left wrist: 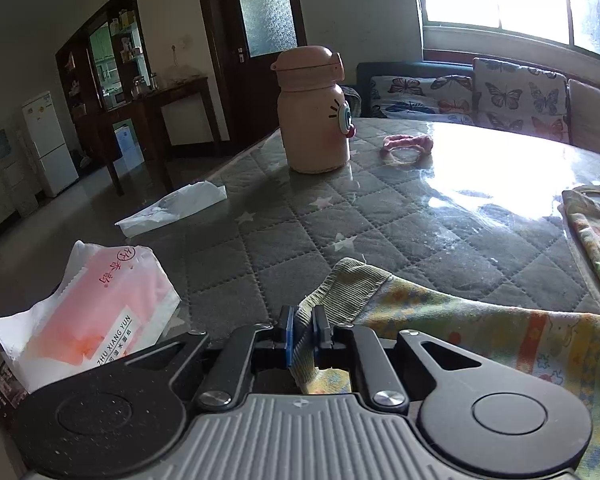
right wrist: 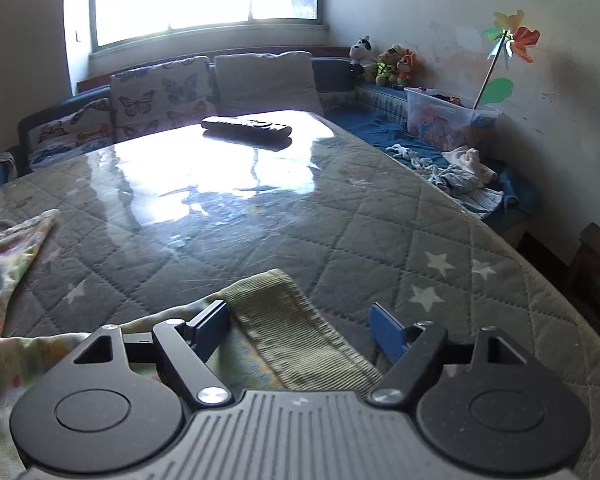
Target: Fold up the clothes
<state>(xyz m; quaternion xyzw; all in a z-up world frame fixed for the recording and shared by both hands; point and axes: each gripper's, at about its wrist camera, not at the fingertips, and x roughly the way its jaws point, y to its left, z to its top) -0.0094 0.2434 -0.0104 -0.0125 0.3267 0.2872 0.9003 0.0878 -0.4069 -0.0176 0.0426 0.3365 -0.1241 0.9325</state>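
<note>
The left tongs (left wrist: 303,326) are clenched on the ribbed olive cuff (left wrist: 350,284) of one printed child's garment (left wrist: 512,340), which spreads toward 3 o'clock across the quilted, star-patterned worktop (left wrist: 380,208). The right tongs (right wrist: 300,320) stand released, their two blue pads either side of a second ribbed cuff (right wrist: 296,332) (no contact visible). Counted on the worktop: one pink cartoon flask (left wrist: 314,114) at 12 o'clock in the left view, one pink hair tie (left wrist: 408,145) just right of it, one tissue pack (left wrist: 96,312) at 9 o'clock, one loose tissue (left wrist: 172,208), and one remote control (right wrist: 246,126) at 12 o'clock in the right view.
</note>
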